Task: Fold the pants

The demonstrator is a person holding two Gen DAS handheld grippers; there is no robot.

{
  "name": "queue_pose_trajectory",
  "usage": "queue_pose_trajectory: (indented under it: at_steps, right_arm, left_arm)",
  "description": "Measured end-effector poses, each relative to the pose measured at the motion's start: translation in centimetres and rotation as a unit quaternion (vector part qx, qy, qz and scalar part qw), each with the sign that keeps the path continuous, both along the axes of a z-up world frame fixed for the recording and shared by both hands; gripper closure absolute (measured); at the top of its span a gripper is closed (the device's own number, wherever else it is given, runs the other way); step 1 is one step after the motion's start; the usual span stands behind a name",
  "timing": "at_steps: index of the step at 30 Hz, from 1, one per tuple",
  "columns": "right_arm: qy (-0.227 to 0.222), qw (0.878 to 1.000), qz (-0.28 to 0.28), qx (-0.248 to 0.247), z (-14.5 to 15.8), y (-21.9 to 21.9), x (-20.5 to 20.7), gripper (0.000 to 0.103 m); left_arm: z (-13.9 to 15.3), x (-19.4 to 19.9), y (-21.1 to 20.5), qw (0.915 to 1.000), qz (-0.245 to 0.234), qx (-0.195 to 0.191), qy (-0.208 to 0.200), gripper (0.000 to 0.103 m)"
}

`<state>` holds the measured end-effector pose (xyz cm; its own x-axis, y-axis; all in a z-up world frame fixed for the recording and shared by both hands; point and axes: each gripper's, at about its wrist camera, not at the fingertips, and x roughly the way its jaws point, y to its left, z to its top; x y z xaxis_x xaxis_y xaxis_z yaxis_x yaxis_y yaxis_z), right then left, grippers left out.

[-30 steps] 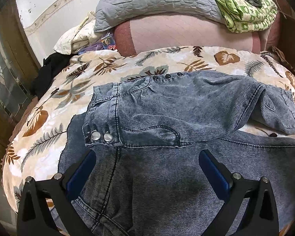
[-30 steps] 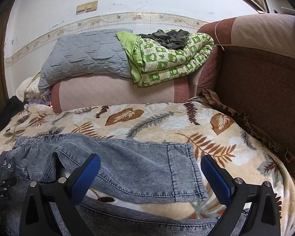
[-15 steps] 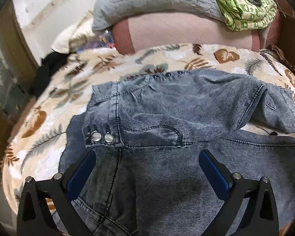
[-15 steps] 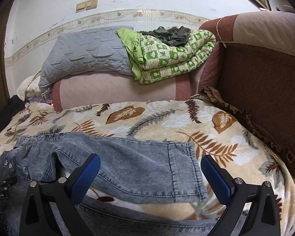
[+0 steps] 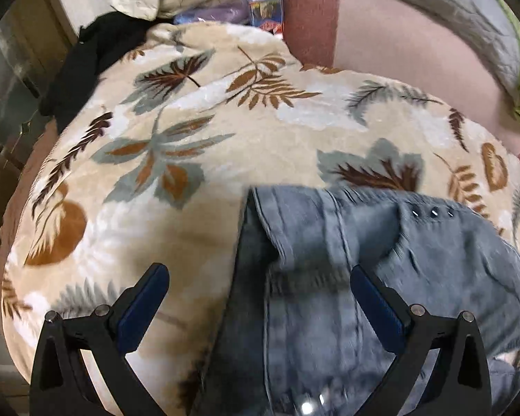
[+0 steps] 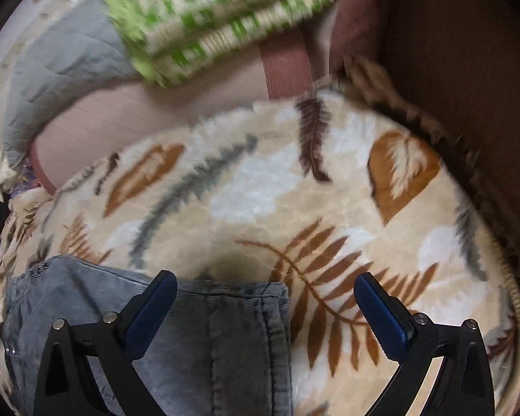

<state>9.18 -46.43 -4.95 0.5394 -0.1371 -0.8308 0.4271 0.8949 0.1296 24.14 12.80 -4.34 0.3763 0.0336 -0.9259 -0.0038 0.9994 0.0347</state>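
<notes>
gaping empty, both jaws; pants (image 5: 381, 277) waistband in left view, hem (image 6: 274, 315) in right

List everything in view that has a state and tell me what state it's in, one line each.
left tool: open, holding nothing.
right tool: open, holding nothing.
pants: lying on the leaf-print blanket, partly folded, rumpled at the waist.
leaf-print blanket: spread over the bed.
green checked quilt: folded, stacked on the grey quilt.
grey quilt: piled on the headboard cushion.
</notes>
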Motion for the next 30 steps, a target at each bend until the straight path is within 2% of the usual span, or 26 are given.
queue_pose_trajectory:
  at_steps: [4, 9, 12, 15, 16, 18, 19, 20, 21, 23, 25, 27, 28, 30]
  right_arm:
    - [0.021, 0.999, -0.002, 0.024, -2.4, -0.9, 0.9, 0.0]
    - [0.032, 0.998, 0.014, 0.055, -4.1, -0.4, 1.5, 0.001]
    - [0.041, 0.998, 0.021, 0.032, -4.5, 0.6, 2.1, 0.001]
    - [0.033, 0.999, 0.022, 0.032, -4.5, 1.0, 2.3, 0.002]
    - [0.033, 0.999, 0.023, 0.028, -4.5, 1.1, 2.3, 0.002]
    - [0.033, 0.999, 0.023, 0.022, -4.5, 1.3, 2.4, 0.003]
    - [0.029, 0.999, 0.022, 0.022, -4.4, 1.4, 2.4, 0.003]
    - [0.025, 0.999, 0.02, 0.022, -4.4, 1.4, 2.3, 0.005]
    - [0.019, 0.999, 0.019, 0.023, -4.4, 1.5, 2.4, 0.005]
    - [0.012, 1.0, 0.018, 0.023, -4.4, 1.6, 2.2, 0.009]
    - [0.009, 1.0, 0.018, 0.023, -4.2, 1.5, 2.1, 0.013]
    - [0.003, 0.999, 0.016, 0.028, -4.0, 1.3, 1.9, 0.02]
    - [-0.001, 0.999, 0.015, 0.034, -3.9, 1.0, 1.7, 0.024]
    - [-0.007, 0.999, 0.015, 0.041, -4.0, 0.7, 1.6, 0.026]
  left_arm:
    - [-2.8, 3.2, 1.1, 0.9984, 0.014, -0.023, 0.05, 0.0]
    - [-4.3, 4.7, 1.9, 0.997, 0.028, -0.027, 0.067, 0.0]
    - [-4.8, 5.5, 1.7, 0.9965, 0.031, -0.029, 0.071, 0.0]
    - [-4.8, 6.3, 1.7, 0.996, 0.031, -0.046, 0.07, 0.002]
    - [-4.7, 6.4, 1.7, 0.9954, 0.033, -0.057, 0.07, 0.005]
    - [-4.6, 6.5, 1.5, 0.9945, 0.027, -0.07, 0.073, 0.024]
    - [-4.6, 6.5, 1.2, 0.9938, 0.021, -0.077, 0.078, 0.03]
    - [-4.5, 6.5, 0.7, 0.9928, 0.015, -0.085, 0.084, 0.042]
    - [-4.5, 6.4, 0.4, 0.9924, 0.012, -0.086, 0.087, 0.046]
    - [-4.5, 6.2, -0.3, 0.994, 0.003, -0.068, 0.086, 0.047]
    - [-4.9, 6.3, -0.4, 0.9939, 0.005, -0.062, 0.09, 0.054]
    - [-4.9, 6.2, -0.5, 0.9932, 0.009, -0.07, 0.093, 0.065]
    - [-4.9, 6.3, -0.5, 0.9928, 0.009, -0.075, 0.092, 0.068]
    - [-4.8, 6.5, -0.7, 0.993, 0.008, -0.075, 0.091, 0.076]
